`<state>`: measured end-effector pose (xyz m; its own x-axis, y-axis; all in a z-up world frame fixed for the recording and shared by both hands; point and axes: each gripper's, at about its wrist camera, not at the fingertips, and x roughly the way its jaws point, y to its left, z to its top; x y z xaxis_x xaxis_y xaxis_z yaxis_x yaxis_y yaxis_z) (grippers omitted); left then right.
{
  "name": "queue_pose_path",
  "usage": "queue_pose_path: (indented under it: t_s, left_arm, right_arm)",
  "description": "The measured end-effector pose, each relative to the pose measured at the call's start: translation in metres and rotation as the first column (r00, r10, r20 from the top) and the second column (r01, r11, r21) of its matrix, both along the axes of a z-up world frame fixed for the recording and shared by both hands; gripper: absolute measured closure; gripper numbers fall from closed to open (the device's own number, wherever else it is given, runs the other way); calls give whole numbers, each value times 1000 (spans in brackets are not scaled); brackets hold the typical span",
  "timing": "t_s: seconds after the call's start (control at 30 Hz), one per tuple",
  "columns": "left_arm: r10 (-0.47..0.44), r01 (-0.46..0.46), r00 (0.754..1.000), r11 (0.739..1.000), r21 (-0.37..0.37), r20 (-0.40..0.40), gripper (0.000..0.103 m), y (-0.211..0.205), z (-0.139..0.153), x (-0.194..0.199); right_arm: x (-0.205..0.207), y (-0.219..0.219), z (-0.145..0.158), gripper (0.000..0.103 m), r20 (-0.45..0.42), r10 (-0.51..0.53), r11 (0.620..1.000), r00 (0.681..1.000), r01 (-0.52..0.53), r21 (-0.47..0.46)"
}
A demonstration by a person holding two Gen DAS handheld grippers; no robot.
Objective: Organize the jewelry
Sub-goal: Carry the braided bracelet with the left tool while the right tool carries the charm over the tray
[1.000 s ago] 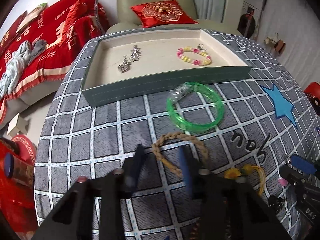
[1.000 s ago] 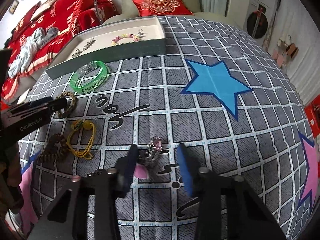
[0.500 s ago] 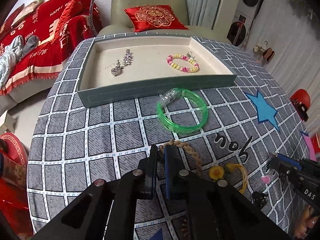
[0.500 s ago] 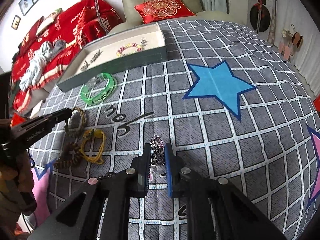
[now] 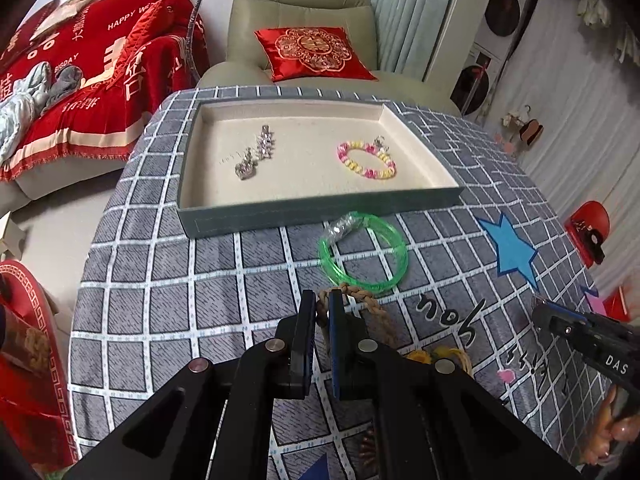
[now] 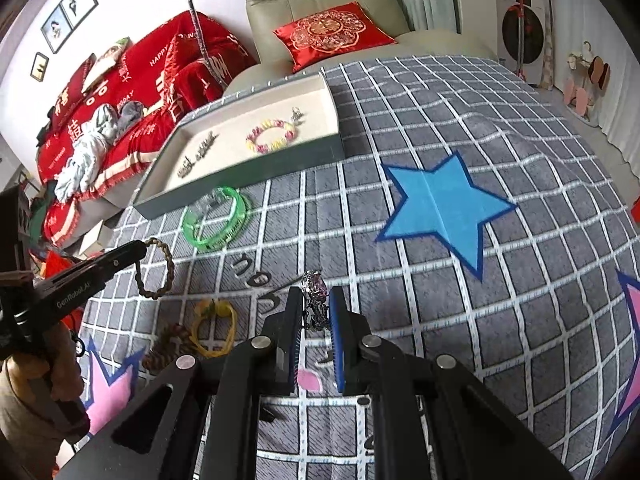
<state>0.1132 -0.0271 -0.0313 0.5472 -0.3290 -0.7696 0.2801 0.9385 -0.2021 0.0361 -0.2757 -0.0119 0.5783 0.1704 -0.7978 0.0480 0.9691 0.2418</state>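
Observation:
My left gripper (image 5: 322, 301) is shut on a brown braided bracelet (image 5: 362, 300) and holds it above the checked cloth; the bracelet hangs from it in the right wrist view (image 6: 158, 268). My right gripper (image 6: 316, 300) is shut on a silver brooch with a pink stone (image 6: 314, 285), lifted off the cloth. A grey-green tray (image 5: 320, 210) with a cream lining holds silver earrings (image 5: 256, 154) and a pink-yellow bead bracelet (image 5: 368, 158). A green bangle (image 5: 362, 256) lies just in front of the tray.
A yellow cord bracelet with a flower (image 6: 214, 326) and a dark brown beaded piece (image 6: 166, 346) lie on the cloth at left. A beige armchair with a red cushion (image 5: 316, 52) stands behind the table. A red-covered sofa (image 5: 80, 80) is at far left.
Both grippers closed from open a second ago, the left on the braided bracelet, the right on the brooch. Both have since lifted their pieces off the cloth.

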Motion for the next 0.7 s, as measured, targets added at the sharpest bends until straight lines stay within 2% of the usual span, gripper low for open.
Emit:
queue_pose_path:
  t_s: [0.33,0.53,0.7]
  left_arm:
    - [28,-26,998,999,-27,53,80,12,29,26]
    - [37,-35,995,999,-24,94,80,13,48,52]
    - [31,-27,995,999,-37,98,80,12,58,81]
  right_arm:
    - [38,4,32,89,54,53,998,997,-53,15]
    - [74,8,49,89,80,78,996,994,-80,29]
    - [114,13,53,89,71,96,993,993,-101,66]
